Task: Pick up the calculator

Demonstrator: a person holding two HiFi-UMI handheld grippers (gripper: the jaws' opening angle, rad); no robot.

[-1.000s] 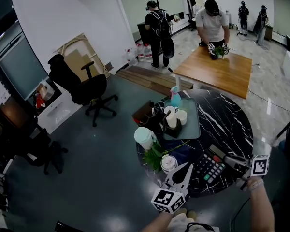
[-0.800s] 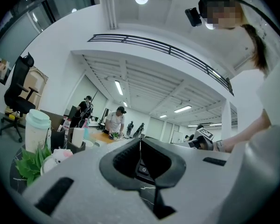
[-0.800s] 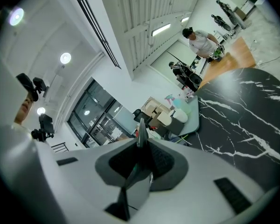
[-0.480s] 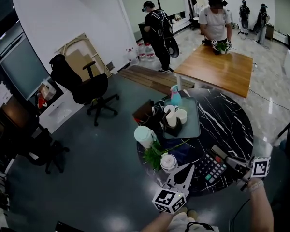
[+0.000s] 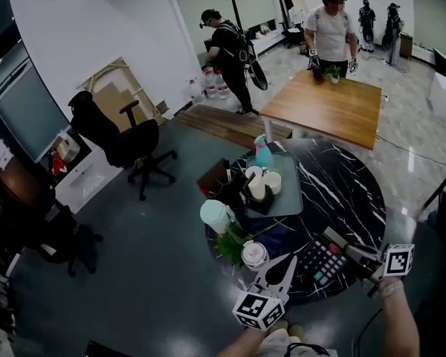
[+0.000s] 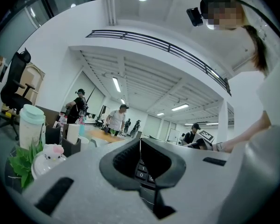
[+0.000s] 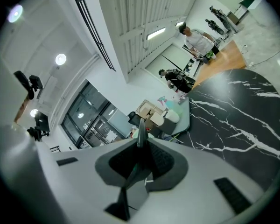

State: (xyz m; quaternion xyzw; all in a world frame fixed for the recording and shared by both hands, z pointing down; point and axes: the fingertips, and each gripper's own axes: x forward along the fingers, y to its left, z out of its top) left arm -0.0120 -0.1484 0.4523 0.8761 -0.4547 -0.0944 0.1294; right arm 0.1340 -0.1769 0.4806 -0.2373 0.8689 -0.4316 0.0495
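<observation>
A: Entries altered, far ground?
B: Two. Person in white (image 5: 331, 30), one o'clock: earlier bent over the wooden table (image 5: 327, 114), now upright. Person in black (image 5: 227, 44), twelve o'clock: shifted toward nine o'clock, now leaning.

Black marble table (image 5: 342, 192) carries a grey tray (image 5: 290, 193), plant (image 5: 232, 245), calculator (image 5: 321, 262) (near edge)

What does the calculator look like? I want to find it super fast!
Find the round black marble table in the middle of the room. At its edge nearest the camera sits the calculator. It is a black slab covered in rows of small keys, a few red and green, unlike the lidded cup and green plant to its left.
</observation>
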